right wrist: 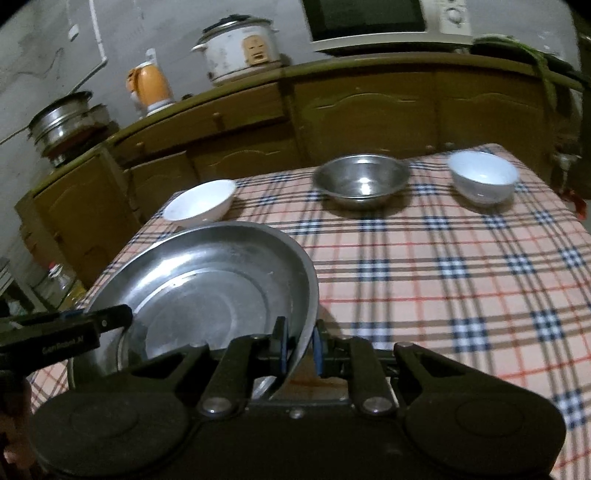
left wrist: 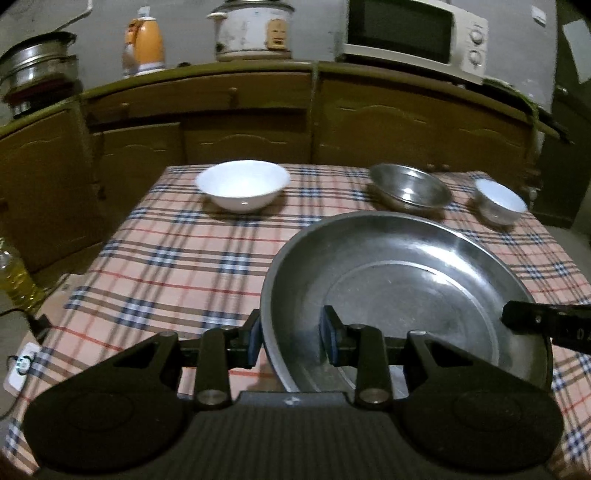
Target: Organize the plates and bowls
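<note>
A large steel plate [left wrist: 406,280] lies near the front of the plaid table; it also shows in the right wrist view [right wrist: 207,280]. My left gripper [left wrist: 291,338] straddles its left rim, one pad outside and one inside, with a clear gap on the inner side. My right gripper [right wrist: 299,345] is shut on the plate's right rim. At the back stand a wide white bowl [left wrist: 242,184] [right wrist: 199,203], a steel bowl [left wrist: 410,186] [right wrist: 362,179] and a small white bowl [left wrist: 500,201] [right wrist: 482,175].
The table has a plaid cloth [right wrist: 443,277]. Behind it runs a wooden cabinet [left wrist: 258,110] carrying a rice cooker [left wrist: 253,29], a microwave [left wrist: 413,33], an orange kettle [left wrist: 144,42] and steel pots [left wrist: 37,66]. An oil bottle [left wrist: 14,273] stands left of the table.
</note>
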